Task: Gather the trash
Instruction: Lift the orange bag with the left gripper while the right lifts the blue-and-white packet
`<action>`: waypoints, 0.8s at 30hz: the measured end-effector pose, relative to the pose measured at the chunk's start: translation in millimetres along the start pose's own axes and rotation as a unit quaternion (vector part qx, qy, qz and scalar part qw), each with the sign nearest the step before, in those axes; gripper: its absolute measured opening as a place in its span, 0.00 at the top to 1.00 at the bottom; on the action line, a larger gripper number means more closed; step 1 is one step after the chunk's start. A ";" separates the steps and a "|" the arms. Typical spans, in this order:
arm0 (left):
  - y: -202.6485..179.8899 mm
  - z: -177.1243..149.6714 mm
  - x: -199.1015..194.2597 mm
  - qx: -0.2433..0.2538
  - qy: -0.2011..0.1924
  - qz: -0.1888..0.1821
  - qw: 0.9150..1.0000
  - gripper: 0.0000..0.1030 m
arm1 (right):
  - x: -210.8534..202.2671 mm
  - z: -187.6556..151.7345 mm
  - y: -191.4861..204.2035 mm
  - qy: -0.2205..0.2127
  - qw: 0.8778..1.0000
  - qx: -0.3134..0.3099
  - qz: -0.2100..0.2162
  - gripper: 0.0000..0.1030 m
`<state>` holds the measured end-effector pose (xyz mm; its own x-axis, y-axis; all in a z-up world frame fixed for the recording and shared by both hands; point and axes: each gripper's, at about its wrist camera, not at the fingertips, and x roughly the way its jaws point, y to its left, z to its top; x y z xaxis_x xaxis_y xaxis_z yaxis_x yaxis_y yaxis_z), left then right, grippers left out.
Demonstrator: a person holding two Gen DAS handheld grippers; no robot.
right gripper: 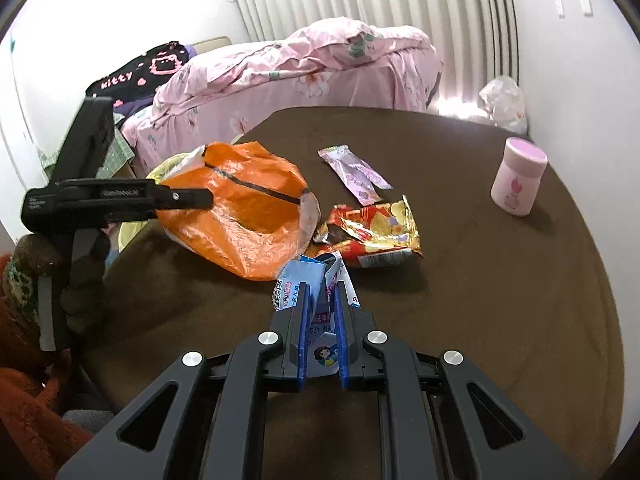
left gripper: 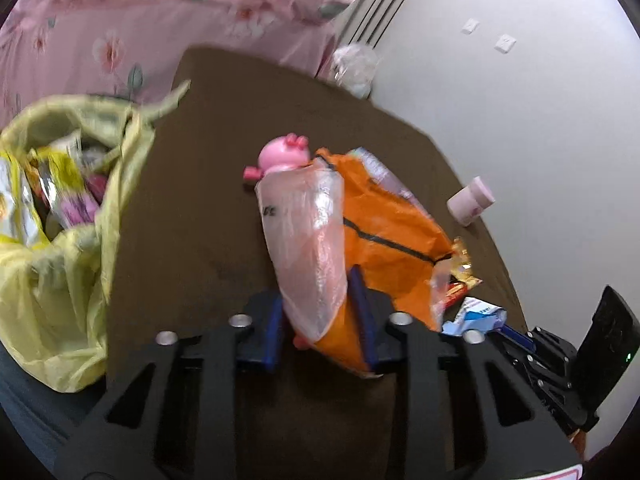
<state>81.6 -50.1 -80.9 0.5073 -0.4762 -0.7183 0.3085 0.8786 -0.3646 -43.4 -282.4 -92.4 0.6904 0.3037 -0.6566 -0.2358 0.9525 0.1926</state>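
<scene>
Your left gripper (left gripper: 320, 304) is hiding part of what it is clamping: its blue fingers (left gripper: 362, 300) are closing on the lower end of the orange bag (left gripper: 384, 224), and a clear, crinkled plastic sleeve (left gripper: 308, 240) is covering the bag's left side, with dark print on it too blurred to read. A pink rounded toy top (left gripper: 285, 154) is poking out above the sleeve; its body is hidden. In the right wrist view the same orange bag (right gripper: 244, 208) is showing as a glossy, wrinkled film with a dark stripe, hanging from the left gripper (right gripper: 200, 198) above the brown fuzzy table (right gripper: 500, 304).

Your right gripper (right gripper: 322, 312) is pinching a flattened pale-blue carton (right gripper: 308, 280) between its jaws; the print is small, with only "089" and a cartoon face legible.

The yellow trash bag (left gripper: 68, 256) is sitting at the table's left edge, motion-blurred and cut off by the frame, with foil wrappers inside. On the table, a red-and-gold foil wrapper (right gripper: 376, 232) is lying crumpled just beyond the carton, a purple sachet (right gripper: 356, 176) is lying flat farther back, and a pink cylindrical jar (right gripper: 520, 182) is standing upright well to the right. Behind, a black cloth (right gripper: 136, 72) on the pink floral bedding (right gripper: 304, 68) is reading "Kitty".
</scene>
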 end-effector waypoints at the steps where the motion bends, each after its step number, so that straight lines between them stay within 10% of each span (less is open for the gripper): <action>1: -4.1 -0.4 -6.5 0.011 -0.014 0.006 1.000 0.79 | -0.6 0.7 -0.4 -0.002 1.000 0.001 -0.001 0.88; 8: -34.4 4.1 -55.6 0.079 -0.103 0.041 0.991 0.83 | -6.3 5.4 -6.6 -0.012 1.000 0.020 0.000 0.88; 24: -37.7 -0.6 -108.5 0.092 -0.159 0.048 0.982 0.83 | -47.0 50.8 32.5 -0.074 0.996 -0.035 -0.022 0.88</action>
<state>14.4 -31.5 10.4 0.7581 -0.4045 -0.5115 0.3723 0.9125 -0.1697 -48.8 -264.5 -18.3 0.7933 0.2667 -0.5474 -0.2469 0.9626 0.1112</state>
